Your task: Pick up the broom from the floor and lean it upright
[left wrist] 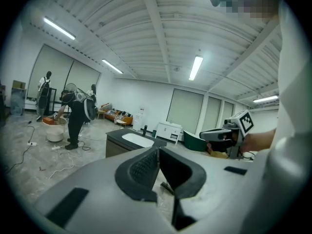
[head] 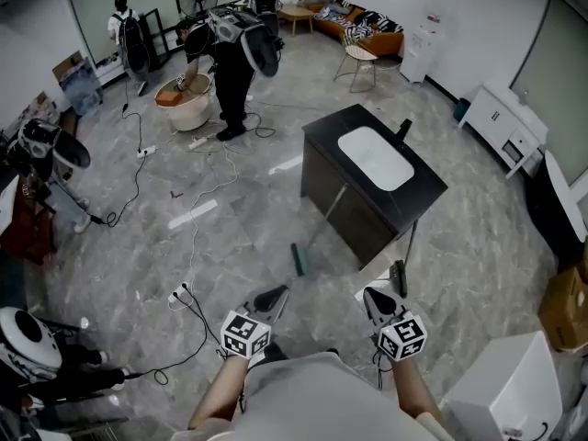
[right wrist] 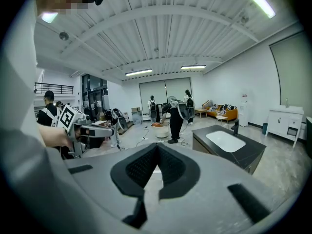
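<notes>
Our left gripper (head: 273, 299) hovers over the grey floor (head: 230, 237) on the near side of the black sink cabinet (head: 418, 196), well short of its front. Its tongs are pressed together at the tips with nothing between them.

The broom (head: 297, 259) lies between us and the cabinet. Its dark head is on the floor just off the cabinet's near left face, and its pale handle slants up towards that face. We cannot tell whether the handle rests on the cabinet. Neither gripper touches the broom.

Our right gripper (head: 375, 299) is held near the cabinet's closest corner, level with the left one. Its tongs are likewise closed tight and empty, pointing towards the cabinet.
</notes>
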Demonstrator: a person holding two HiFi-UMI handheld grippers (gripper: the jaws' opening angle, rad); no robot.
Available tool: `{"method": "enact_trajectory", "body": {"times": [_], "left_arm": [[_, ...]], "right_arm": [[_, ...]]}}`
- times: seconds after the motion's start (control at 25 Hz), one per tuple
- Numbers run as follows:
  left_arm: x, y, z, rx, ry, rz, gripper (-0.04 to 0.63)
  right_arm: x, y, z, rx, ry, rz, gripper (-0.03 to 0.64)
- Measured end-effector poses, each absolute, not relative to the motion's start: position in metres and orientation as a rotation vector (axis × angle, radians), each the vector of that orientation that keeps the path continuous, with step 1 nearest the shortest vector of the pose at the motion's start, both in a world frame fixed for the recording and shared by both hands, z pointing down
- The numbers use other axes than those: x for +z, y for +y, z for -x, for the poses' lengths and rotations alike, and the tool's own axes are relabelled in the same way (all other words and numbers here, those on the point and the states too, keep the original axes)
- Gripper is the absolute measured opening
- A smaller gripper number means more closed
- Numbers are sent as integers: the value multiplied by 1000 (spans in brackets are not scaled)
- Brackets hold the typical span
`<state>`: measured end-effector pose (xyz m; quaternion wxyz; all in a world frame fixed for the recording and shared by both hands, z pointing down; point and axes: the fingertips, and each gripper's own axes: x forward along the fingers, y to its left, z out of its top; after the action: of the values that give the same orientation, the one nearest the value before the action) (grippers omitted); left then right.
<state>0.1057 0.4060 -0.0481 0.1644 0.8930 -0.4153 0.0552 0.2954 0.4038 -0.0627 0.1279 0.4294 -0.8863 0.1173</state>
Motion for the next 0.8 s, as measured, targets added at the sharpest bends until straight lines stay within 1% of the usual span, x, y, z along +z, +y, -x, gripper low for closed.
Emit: {"method": "enact_trajectory", "body": {"times": [0.28, 0.8], "left_arm": [[-49, 407, -129, 140, -1191, -2526, 15], [-52, 412, -140, 164, -1187, -2521, 15]], "right_arm": [[-72, 395, -326, 320, -2603, -1261, 0], [-72, 403, -337, 335, -2614, -1266, 0]]}}
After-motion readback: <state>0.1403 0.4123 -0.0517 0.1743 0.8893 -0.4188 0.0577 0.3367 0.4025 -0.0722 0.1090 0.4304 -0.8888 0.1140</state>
